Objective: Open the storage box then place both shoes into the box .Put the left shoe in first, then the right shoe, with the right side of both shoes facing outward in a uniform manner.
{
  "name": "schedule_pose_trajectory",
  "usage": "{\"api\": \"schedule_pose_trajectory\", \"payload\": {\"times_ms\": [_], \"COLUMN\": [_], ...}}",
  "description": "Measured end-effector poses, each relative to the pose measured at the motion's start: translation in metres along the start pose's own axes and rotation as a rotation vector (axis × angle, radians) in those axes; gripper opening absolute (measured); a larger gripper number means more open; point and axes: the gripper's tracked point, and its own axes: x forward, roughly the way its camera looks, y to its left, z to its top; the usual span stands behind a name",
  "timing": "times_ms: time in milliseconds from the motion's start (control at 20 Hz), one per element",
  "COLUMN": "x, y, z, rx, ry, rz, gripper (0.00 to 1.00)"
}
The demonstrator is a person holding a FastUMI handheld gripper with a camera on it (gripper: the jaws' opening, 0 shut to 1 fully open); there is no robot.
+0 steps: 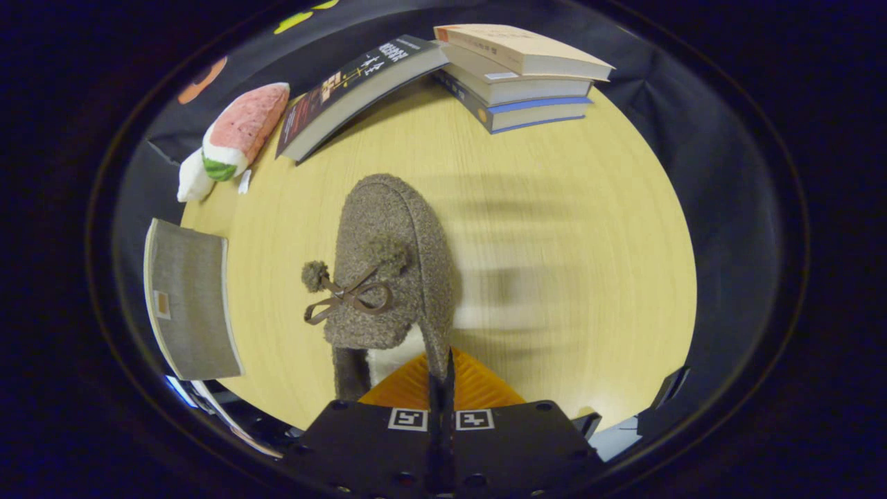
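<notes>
We see the gripper point(441, 388) at bottom centre of the frame, its two fingers pressed together with the right edge of the shoe's collar pinched between them, so we log it as clamped on the shoe point(388, 270). The shoe is a fuzzy brown slipper with a bow and two pom-poms, toe pointing up-frame, sitting centre-left; whether its sole touches the wooden table point(568, 229) we cannot tell. A blurred shadow lies to its right on the tabletop. At left edge we note a grey fabric box point(188, 298), apart from the shoe; we cannot tell if it's open. Upper left: a watermelon-slice plush toy point(235, 135). Top centre: a dark book point(357, 90) leaning on a stack of books point(523, 76) at upper right
</notes>
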Motion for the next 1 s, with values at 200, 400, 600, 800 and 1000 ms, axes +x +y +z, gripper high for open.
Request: {"api": "schedule_pose_trajectory", "payload": {"times_ms": [200,400,600,800,1000], "x": [-0.054,-0.099,-0.131,-0.14,-0.134], "y": [0.04,0.099,0.192,0.274,0.349], "z": [0.003,0.009,0.004,-0.008,-0.029], "rx": [0.025,-0.001,-0.065,-0.132,-0.16], "ry": [-0.071,-0.125,-0.141,-0.132,-0.1], "rz": [0.069,0.082,0.179,0.218,0.251], "gripper": [0.0,0.0,0.0,0.0,0.0]}}
